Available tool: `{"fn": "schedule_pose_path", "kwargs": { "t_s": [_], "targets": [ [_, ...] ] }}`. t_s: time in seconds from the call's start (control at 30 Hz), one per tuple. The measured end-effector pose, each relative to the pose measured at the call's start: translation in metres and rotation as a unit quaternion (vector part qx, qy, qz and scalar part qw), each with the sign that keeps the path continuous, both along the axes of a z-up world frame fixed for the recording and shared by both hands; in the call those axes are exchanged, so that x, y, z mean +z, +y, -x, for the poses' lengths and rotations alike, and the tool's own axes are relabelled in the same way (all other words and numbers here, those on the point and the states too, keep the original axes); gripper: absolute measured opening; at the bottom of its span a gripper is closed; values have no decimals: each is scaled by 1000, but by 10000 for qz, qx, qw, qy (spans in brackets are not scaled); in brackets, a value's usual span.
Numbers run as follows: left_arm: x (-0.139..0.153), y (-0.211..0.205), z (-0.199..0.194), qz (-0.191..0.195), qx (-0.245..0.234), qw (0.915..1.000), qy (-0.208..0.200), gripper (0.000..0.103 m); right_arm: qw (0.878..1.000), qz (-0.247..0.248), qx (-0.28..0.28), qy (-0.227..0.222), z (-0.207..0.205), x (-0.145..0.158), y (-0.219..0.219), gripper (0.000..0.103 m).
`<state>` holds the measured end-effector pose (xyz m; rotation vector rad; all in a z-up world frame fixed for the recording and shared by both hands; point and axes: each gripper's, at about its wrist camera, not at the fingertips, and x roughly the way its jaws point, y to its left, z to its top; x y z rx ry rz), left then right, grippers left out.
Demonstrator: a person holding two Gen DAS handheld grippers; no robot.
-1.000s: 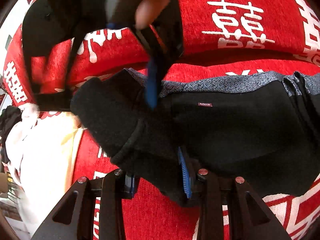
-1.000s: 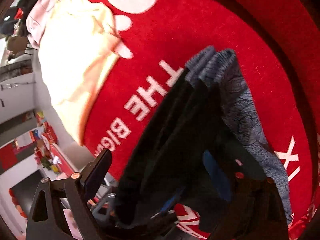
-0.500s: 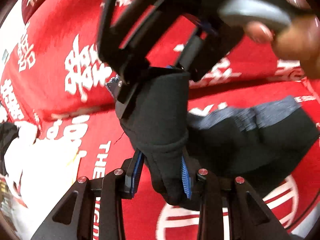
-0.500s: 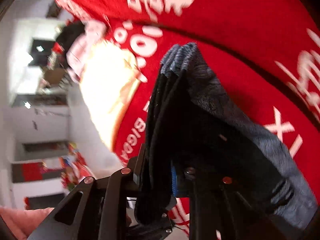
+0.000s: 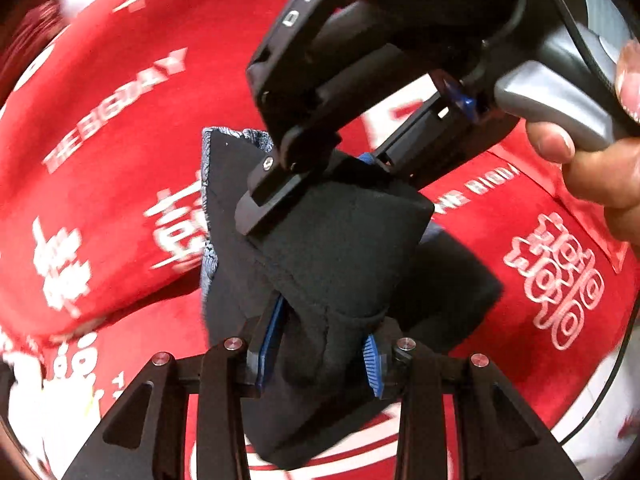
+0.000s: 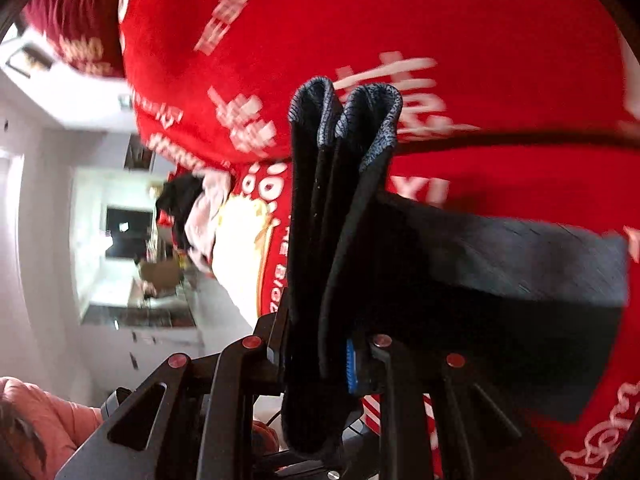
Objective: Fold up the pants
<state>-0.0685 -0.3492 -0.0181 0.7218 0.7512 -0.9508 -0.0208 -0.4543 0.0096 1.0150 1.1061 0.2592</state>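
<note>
black pants (image 5: 344,256) hang folded above the red cloth (image 5: 120,184), pinched by both left tongs (image 5: 316,356) and right tongs (image 6: 316,354), jaws narrowed on fabric. carry level, keeping edges matched, then lower flat.

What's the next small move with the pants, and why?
Probably carry the gripped end on across and lower it onto the rest of the pants. The left gripper and right gripper are both shut on bunched black fabric, lifted off the red cloth.

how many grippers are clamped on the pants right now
2: the left gripper grips the black pants at the near edge, and the right gripper grips their far edge.
</note>
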Motion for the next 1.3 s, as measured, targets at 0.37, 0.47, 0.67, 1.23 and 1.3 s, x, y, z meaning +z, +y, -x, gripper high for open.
{"fn": "schedule_pose_path", "kwargs": {
  "t_s": [0.37,0.47,0.67,1.23,1.3],
  "targets": [
    [-77,-69,77,-813,-567,9950,-79,36,9960,-192,-744,450,95,-88,-72,25],
    [-94,-73,83,-1030,-575,9930,-98,57,9945,-226,-828,601,103,-116,-78,25],
    [-78,-58,77,-931,-522,9939,268,71,9940,-90,-834,696,112,-127,-82,30],
    [-59,33,-45,-1044,1600,9740,1216,71,9595,1967,-1010,1746,151,-78,-51,58],
    [-69,39,-53,-1166,1738,9681,1377,71,9520,2305,-1104,1687,151,-63,-44,58]
  ]
}}
